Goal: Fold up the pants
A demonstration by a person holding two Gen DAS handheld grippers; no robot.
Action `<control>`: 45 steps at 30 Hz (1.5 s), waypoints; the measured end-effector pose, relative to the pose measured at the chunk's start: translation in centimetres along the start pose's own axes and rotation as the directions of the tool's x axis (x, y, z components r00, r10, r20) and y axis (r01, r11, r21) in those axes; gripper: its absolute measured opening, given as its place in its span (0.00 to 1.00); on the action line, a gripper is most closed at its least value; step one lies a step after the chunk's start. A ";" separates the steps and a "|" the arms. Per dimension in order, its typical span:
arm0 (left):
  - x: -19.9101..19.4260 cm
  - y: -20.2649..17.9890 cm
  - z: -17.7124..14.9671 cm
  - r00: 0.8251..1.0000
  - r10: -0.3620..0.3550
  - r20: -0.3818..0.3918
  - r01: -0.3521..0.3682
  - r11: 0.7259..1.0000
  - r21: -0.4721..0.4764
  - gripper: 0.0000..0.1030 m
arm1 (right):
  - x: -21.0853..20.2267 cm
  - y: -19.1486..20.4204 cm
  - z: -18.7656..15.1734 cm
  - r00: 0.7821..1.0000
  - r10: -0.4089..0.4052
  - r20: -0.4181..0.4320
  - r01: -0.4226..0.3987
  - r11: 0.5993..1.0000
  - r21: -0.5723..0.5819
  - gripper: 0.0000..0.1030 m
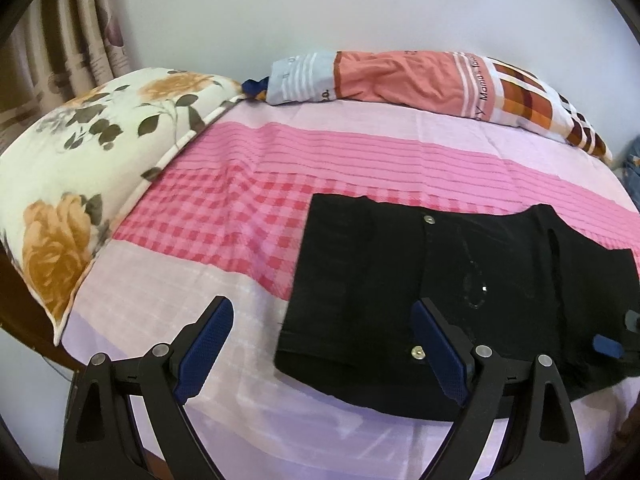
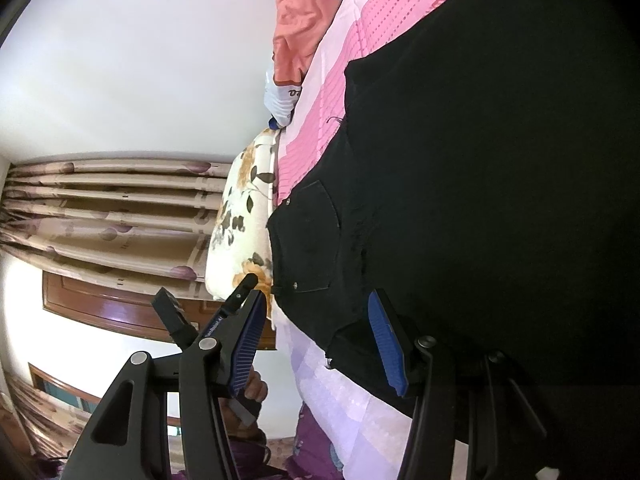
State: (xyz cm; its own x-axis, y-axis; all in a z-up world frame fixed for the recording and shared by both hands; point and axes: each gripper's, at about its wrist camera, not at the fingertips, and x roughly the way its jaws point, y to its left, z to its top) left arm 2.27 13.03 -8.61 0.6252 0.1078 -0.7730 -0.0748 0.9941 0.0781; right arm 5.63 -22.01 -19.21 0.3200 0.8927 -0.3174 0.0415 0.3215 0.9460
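black pants (image 1: 460,280) lying flat on the pink bed cover (image 1: 320,148), folded into a wide block. long way of the block running side to side in the left wrist view, from a neat edge near the checked patch to a part that runs off past the right rim.

left gripper (image 1: 320,344) up above the bed, tipped down, jaws spread wide with nothing between them. left finger over bare cover, right finger (image 1: 440,352) over the near left corner of the pants. pants lying ahead and to the right of this gripper. hard to tell if that finger touches the cloth or just hangs over it.

right gripper (image 2: 316,340) about half open, low by the near edge of the pants, right finger (image 2: 388,348) against the dark cloth. cannot tell if any cloth is pinched. in the left view, a bit of blue (image 1: 606,346) showing at the right side of the pants, likely this same gripper.

probably next: grab both near corners and fold across the long way. left gripper closest to the left end, right gripper closest to the right end.

floral pillow (image 1: 80,184) well off to the left, rolled orange bundle (image 1: 400,76) far at the back, both clear of the way.
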 end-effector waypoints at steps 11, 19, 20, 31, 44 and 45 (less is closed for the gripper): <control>0.2 0.1 0.0 1.000 0.031 0.003 -0.031 0.999 0.026 0.88 | -0.2 0.0 -0.1 1.000 -0.014 0.027 0.014 1.000 0.004 0.48; 0.8 0.5 -0.1 0.999 0.029 -0.013 -0.028 0.999 0.032 0.88 | -0.1 0.2 0.1 0.998 -0.053 0.032 0.054 0.998 -0.032 0.49; 0.9 0.6 -0.1 1.000 0.025 -0.018 -0.024 0.999 0.030 0.88 | -0.1 0.3 0.1 0.998 -0.061 0.030 0.062 0.997 -0.039 0.50; 4.2 5.0 -0.6 0.961 -0.202 -0.186 0.180 0.975 -0.132 0.88 | 1.1 2.0 0.1 0.995 -0.094 -0.014 0.091 0.987 -0.129 0.69; 6.6 8.4 -2.4 0.855 -0.468 -0.223 0.380 0.858 -0.346 0.88 | 0.7 1.8 -0.3 0.997 -0.068 0.024 0.070 0.990 -0.119 0.73; 6.6 8.3 -2.3 0.854 -0.469 -0.226 0.380 0.858 -0.346 0.88 | 0.7 1.9 -0.3 0.997 -0.069 0.026 0.072 0.990 -0.123 0.73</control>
State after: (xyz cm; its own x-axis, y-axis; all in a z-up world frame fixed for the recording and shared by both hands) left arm 4.00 22.02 -14.52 0.3937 -0.3760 -0.8388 -0.0956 0.8908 -0.4442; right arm 5.63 -20.68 -17.71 0.3406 0.8599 -0.3803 -0.0523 0.4212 0.9055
